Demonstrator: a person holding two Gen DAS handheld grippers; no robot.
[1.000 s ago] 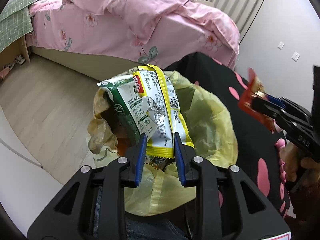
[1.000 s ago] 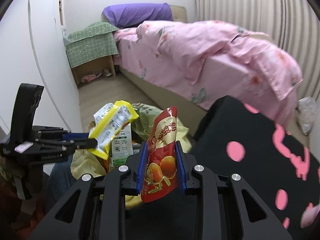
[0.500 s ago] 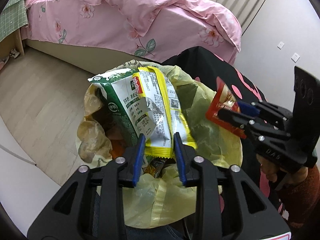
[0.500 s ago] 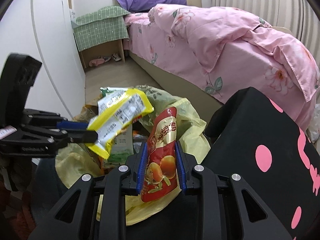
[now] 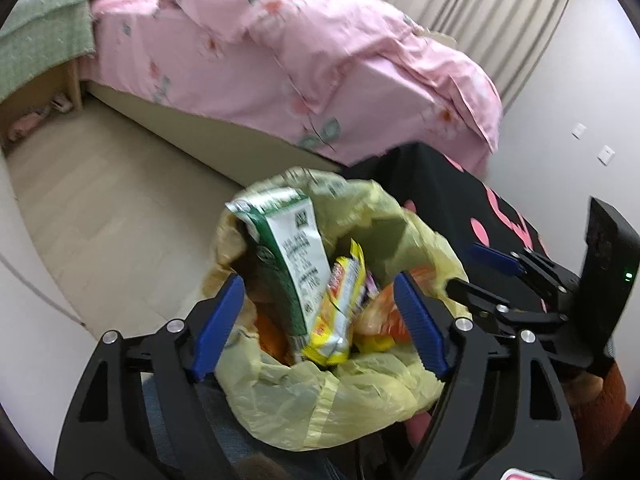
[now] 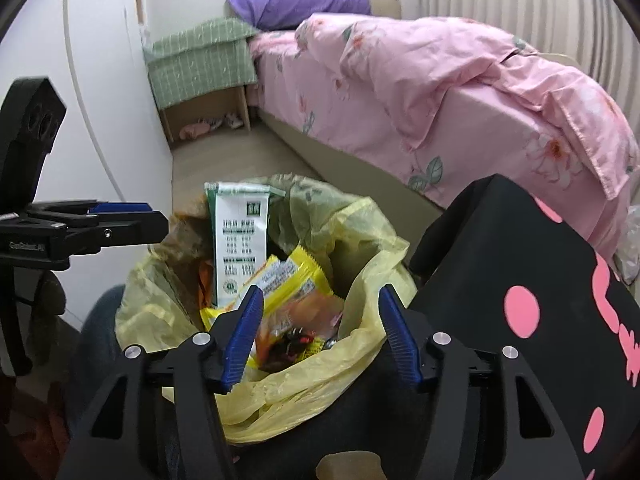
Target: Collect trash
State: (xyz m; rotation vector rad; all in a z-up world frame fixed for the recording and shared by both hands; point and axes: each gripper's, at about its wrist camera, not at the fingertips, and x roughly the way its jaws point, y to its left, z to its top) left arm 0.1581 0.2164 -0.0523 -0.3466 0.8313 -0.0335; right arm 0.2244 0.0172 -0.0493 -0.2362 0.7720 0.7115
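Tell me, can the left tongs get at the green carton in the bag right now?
Probably yes. The left tongs are open and empty right over the bag, and the carton stands tall above the other wrappers, nothing covering it.

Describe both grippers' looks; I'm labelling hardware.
Left gripper and right gripper match: black frames with triangular cutouts, silver screws, ribbed blue pads on the jaws. A green light glows on the right one. No cables visible.

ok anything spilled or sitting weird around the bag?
Nothing spilled that shows. The green-and-white carton stands tilted, sticking up above the rim of the yellow trash bag; the yellow wrapper leans against it inside. Both tools, left and right, are open and empty.
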